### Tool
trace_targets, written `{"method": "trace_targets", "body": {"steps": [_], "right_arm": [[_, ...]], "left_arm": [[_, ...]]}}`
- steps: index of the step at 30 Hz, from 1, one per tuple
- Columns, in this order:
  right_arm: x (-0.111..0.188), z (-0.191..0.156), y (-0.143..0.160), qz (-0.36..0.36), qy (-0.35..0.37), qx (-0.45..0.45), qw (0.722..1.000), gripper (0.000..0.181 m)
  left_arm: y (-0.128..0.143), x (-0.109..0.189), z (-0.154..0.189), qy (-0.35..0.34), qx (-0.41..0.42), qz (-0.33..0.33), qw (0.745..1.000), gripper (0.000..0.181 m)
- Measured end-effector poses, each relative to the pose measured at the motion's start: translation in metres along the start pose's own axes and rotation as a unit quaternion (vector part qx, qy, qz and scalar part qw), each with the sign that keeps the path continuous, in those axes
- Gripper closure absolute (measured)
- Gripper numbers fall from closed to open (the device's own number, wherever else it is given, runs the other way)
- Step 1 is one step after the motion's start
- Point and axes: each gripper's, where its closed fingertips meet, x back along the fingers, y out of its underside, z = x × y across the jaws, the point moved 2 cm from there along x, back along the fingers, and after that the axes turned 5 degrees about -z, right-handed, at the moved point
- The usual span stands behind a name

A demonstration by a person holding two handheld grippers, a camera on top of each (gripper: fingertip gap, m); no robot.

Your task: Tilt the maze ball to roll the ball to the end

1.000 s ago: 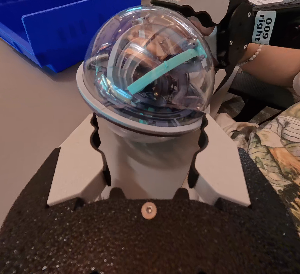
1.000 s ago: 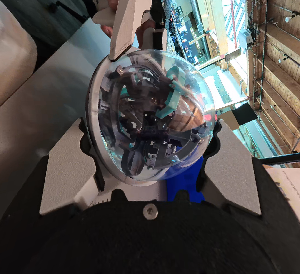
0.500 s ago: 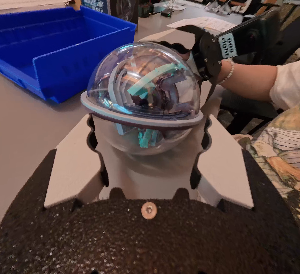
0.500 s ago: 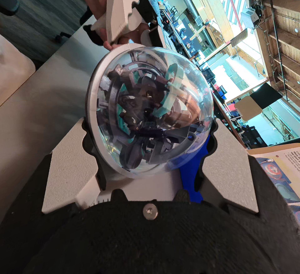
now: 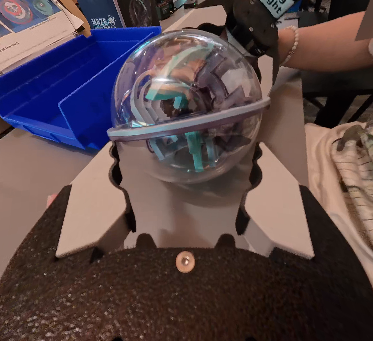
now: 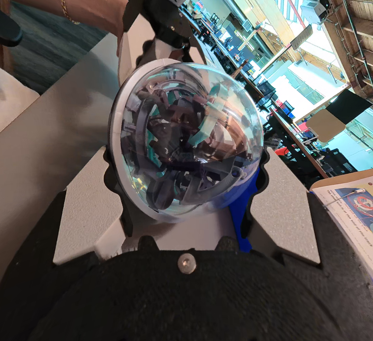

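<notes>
Across the grey table [image 5: 36,161] stretches the biggest thing in sight, a blue plastic bin [image 5: 60,97] with a divider wall, sitting left of the ball in the left wrist view. Behind the bin stand a dark printed box [image 5: 119,6] and a propped sheet of printed paper [image 5: 30,20]; the same sheet shows at the right edge of the right wrist view [image 6: 351,210].

Next in size comes the maze ball [image 5: 186,107], a clear sphere with a pale grey band round its middle and grey and teal tracks inside. It is held up off the table between the two tools, its band tilted, higher on the right in the left wrist view. In the right wrist view the ball [image 6: 185,139] shows its band running steeply down the left side. The little ball inside cannot be picked out.

The left gripper [image 5: 183,153] has its jaws spread wide, and the ball's lower half sits between their notched inner edges, pressed on both sides. The right gripper [image 6: 184,161] is spread about as wide and clasps the ball from the opposite side. Each tool shows beyond the ball in the other's view, a person's wrist behind it.
</notes>
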Motion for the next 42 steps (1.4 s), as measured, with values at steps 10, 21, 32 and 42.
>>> {"method": "trace_targets", "body": {"steps": [10, 21, 32, 42], "right_arm": [[-0.002, 0.014, 0.008, 0.015, -0.010, -0.071, 0.997, 0.041], [0.000, 0.032, 0.025, 0.032, -0.017, -0.211, 0.977, 0.041], [0.009, 0.032, 0.032, 0.047, -0.057, -0.240, 0.968, 0.041], [0.010, 0.036, 0.036, 0.034, -0.068, -0.247, 0.966, 0.042]], "left_arm": [[-0.003, -0.012, -0.014, -0.002, 0.034, -0.017, 0.999, 0.052], [-0.005, -0.033, -0.024, -0.015, 0.018, -0.048, 0.999, 0.045], [-0.012, -0.034, -0.020, -0.014, 0.023, -0.030, 0.999, 0.052], [-0.015, -0.031, -0.024, -0.028, 0.004, 0.000, 1.000, 0.056]]}}
